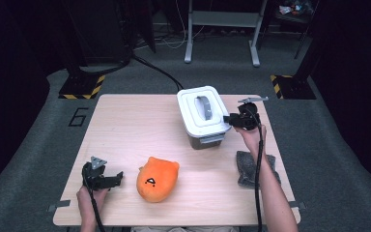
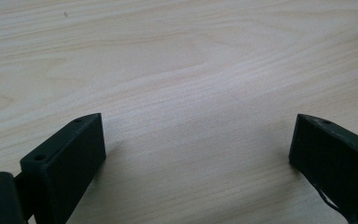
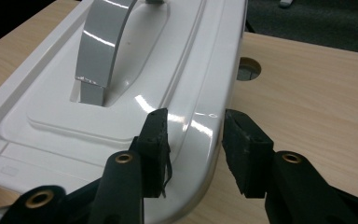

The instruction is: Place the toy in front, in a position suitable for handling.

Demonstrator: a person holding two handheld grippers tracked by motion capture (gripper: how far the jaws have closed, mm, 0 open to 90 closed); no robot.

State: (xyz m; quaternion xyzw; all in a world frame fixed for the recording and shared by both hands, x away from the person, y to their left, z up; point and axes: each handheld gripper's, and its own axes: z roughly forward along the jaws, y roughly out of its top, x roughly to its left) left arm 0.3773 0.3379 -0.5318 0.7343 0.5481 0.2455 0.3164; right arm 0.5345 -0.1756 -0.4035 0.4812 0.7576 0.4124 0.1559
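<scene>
A white lidded box (image 1: 199, 121) with a grey handle (image 1: 204, 107) stands at the table's back right. My right gripper (image 1: 228, 118) reaches it from the right. In the right gripper view its jaws (image 3: 193, 135) straddle the lid's rim (image 3: 200, 126), one pad over the lid's top and the other just outside the edge with a thin gap, so it is open. At the front left, my left gripper (image 1: 120, 176) rests low above the wood. Its jaws (image 2: 198, 140) stand wide open with only bare table between them.
An orange plush toy (image 1: 157, 180) lies at the front middle of the wooden table (image 1: 140, 125), just right of the left gripper. A grey cloth (image 1: 245, 166) lies at the front right under the right forearm. A cable hole (image 3: 249, 69) sits beside the box.
</scene>
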